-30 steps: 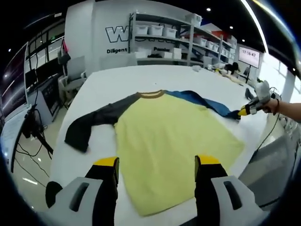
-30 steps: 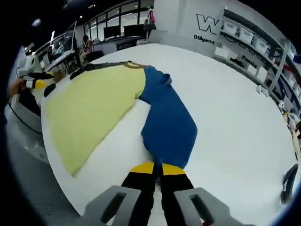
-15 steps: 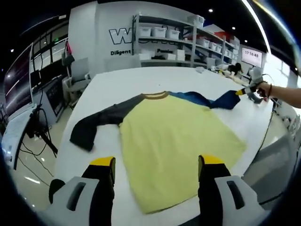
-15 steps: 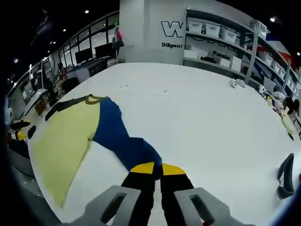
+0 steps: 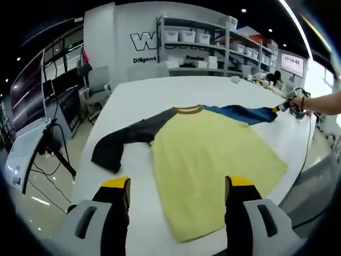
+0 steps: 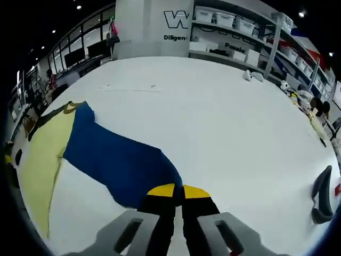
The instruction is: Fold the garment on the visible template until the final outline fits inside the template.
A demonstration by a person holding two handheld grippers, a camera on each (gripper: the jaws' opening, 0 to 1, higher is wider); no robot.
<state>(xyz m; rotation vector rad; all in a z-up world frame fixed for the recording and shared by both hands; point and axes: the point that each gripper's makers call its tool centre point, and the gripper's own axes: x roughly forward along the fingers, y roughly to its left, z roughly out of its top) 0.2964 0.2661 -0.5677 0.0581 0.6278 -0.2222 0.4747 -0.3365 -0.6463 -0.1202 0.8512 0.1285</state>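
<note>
Yellow-bodied and flat on the white table (image 5: 160,90), the shirt (image 5: 213,154) lies spread at 12 o'clock from the left gripper (image 5: 176,184), whose 2 black, yellow-tipped jaws stand wide apart and grasp nothing, hovering over the table just short of the shirt's near hem. At 11 o'clock from that gripper the dark sleeve (image 5: 122,141) trails off the shoulder, bent, its cuff end pointing back toward the near edge of the table. A brown collar marks the far end of the body. At 1 o'clock the blue sleeve (image 5: 242,113) is stretched out toward the far right, and its tip meets the right gripper (image 5: 281,108), held in a person's hand.

In the right gripper view, the right gripper (image 6: 178,191) is clamped on the cuff of the blue sleeve (image 6: 114,157), jaws pressed together on the cloth. The sleeve's long axis runs from the jaws toward 10 o'clock, ending at the yellow body (image 6: 37,160). The coming fold looks to turn on this line: the sleeve has to travel back along its own length, toward 10 o'clock, to land on the body. The right hand is the nearer one, already holding the cuff; the left is nearer the hem and the dark sleeve.

No template outline can be made out on the table. Storage bins line the shelves (image 5: 197,45) at the far wall; their contents cannot be told.
</note>
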